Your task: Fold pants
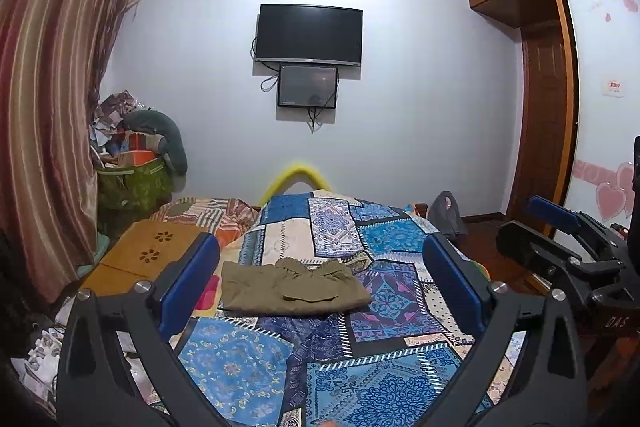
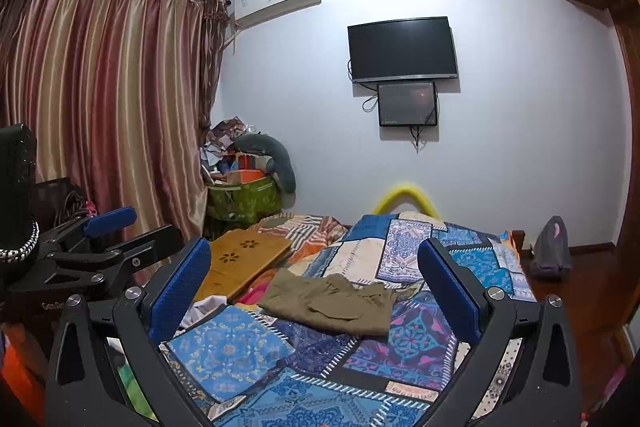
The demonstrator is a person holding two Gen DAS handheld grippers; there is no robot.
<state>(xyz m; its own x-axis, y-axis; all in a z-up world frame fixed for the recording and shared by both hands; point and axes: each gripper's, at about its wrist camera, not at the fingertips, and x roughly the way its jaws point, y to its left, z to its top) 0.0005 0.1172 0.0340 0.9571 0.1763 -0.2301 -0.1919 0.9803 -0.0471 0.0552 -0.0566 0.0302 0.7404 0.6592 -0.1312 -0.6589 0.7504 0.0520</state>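
Note:
Olive-green pants (image 1: 292,287) lie folded into a compact rectangle on the blue patchwork bedspread (image 1: 360,379), waistband at the far side. They also show in the right wrist view (image 2: 332,301). My left gripper (image 1: 320,291) is open and empty, held back above the bed, its blue pads (image 1: 188,283) framing the pants from a distance. My right gripper (image 2: 316,295) is open and empty, also held back from the pants. The right gripper shows at the right edge of the left wrist view (image 1: 560,239); the left gripper shows at the left of the right wrist view (image 2: 100,243).
A wooden lap desk (image 1: 152,251) lies on the bed left of the pants. A striped blanket (image 1: 212,213) is bunched at the far left. A green bin of clutter (image 1: 132,179) stands by the curtain. A grey bag (image 1: 446,213) sits on the floor at right. A wardrobe (image 1: 540,99) lines the right wall.

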